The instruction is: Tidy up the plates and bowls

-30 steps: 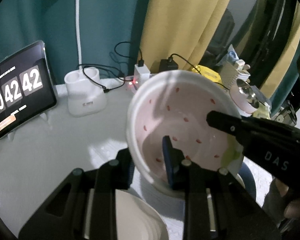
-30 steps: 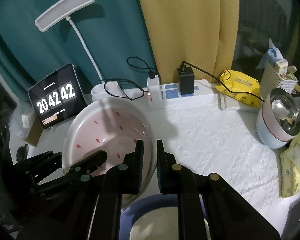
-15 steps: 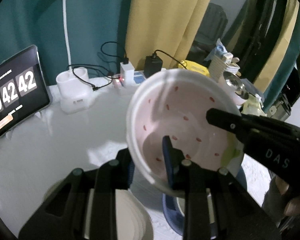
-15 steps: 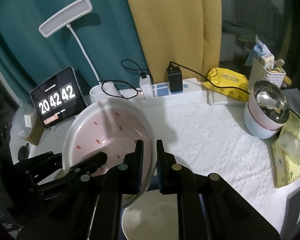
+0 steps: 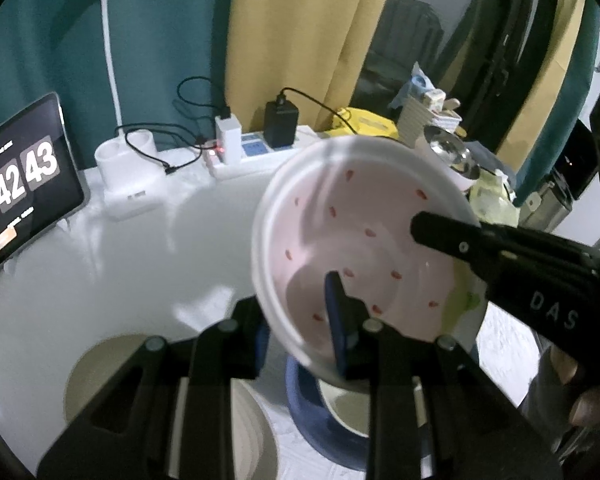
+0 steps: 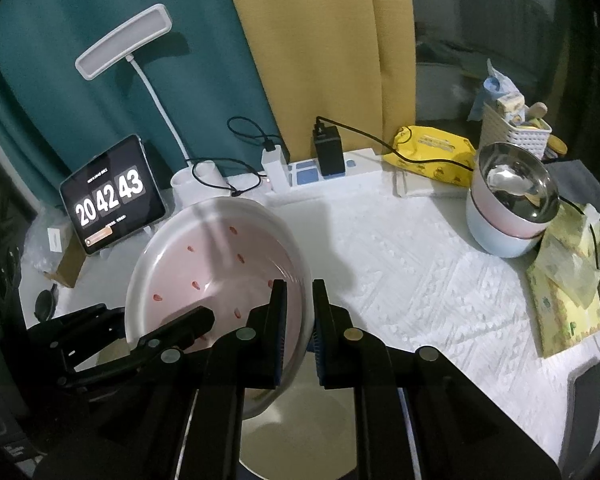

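Pink speckled bowl (image 5: 364, 240) tilted above blue-rimmed bowl (image 5: 312, 412), left gripper (image 5: 300, 320) pinching its near rim, right gripper (image 6: 300, 320) pinching its opposite rim, white tablecloth (image 6: 400, 272) beneath.

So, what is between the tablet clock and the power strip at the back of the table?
The white lamp base with a black cable looped over it stands between the tablet clock and the power strip. The right wrist view shows it best.
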`<state>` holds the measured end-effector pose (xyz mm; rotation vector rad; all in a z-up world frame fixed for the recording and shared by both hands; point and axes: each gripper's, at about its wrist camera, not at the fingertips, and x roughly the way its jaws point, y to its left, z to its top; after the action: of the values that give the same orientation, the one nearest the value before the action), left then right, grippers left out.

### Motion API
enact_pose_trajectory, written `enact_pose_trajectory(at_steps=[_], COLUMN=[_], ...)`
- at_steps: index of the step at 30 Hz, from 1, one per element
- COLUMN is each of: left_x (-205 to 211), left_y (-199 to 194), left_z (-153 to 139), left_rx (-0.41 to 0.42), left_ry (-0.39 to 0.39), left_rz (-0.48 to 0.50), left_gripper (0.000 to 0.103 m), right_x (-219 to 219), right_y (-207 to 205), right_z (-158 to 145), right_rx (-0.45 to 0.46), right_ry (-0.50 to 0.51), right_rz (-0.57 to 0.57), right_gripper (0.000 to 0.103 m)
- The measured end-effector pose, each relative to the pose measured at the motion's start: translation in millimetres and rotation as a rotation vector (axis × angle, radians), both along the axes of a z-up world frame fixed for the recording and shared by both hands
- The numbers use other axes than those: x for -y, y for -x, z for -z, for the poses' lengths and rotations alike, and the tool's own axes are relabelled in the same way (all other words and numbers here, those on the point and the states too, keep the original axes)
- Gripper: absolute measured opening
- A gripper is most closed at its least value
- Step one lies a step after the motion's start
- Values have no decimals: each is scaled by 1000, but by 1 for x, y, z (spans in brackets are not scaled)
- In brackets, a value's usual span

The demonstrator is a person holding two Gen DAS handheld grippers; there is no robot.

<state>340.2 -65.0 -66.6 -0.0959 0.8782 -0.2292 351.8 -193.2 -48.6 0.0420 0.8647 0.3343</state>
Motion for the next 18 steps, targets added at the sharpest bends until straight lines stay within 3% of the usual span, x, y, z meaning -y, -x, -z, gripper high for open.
enact_pose_trajectory(at_steps=[18], left_x=[21], left_y=[13], left_z=[10], left_rx=[-16], left_ry=[-7], left_rz=[40], left_gripper=[26], right_x=[23], right_y=[17], right_z=[12], right_rx=[-11], right_ry=[-1], right_rz=[18], right_gripper=[13])
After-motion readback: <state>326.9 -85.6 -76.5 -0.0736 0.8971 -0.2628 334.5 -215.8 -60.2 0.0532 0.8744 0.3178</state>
